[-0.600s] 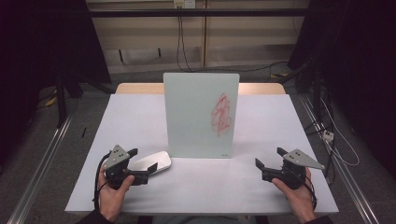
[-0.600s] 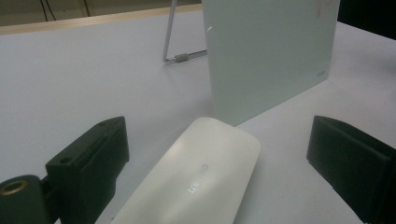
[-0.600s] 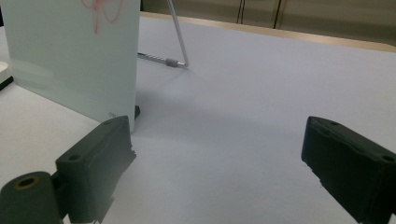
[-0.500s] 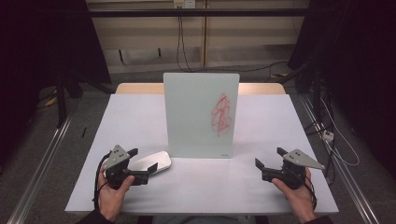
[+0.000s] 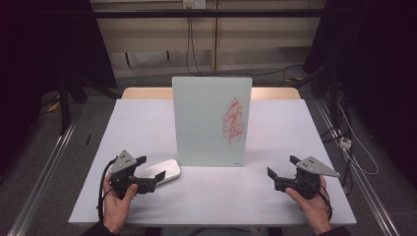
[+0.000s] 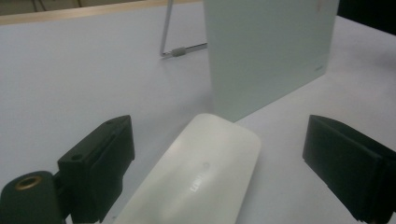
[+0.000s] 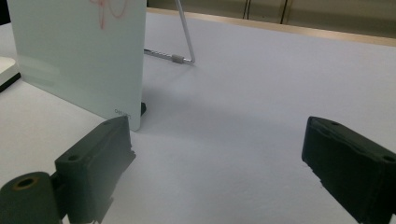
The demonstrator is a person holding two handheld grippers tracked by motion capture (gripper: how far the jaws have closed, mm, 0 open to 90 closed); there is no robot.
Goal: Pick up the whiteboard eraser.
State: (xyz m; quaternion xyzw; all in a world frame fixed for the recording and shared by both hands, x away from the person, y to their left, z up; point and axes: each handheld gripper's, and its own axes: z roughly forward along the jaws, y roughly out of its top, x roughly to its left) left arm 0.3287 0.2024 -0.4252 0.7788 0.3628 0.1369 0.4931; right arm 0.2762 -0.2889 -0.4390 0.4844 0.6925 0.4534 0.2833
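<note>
White eraser [image 6: 201,177] lies between the left gripper [image 6: 219,163]'s wide-open jaws, untouched.

My pale lavender-grey table [image 5: 147,123] carries an upright frosted glass board with red scribble [image 5: 212,120]; a flat white oblong eraser [image 5: 160,171] lies just left of the board's base.

left claw [image 5: 151,167] open astride white eraser [image 5: 162,170] | right claw [image 5: 281,166] open

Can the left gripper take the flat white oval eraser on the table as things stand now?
Probably yes: the left gripper stands open with the flat white oval eraser lying between its jaws, a gap on each side and nothing in the way.
</note>
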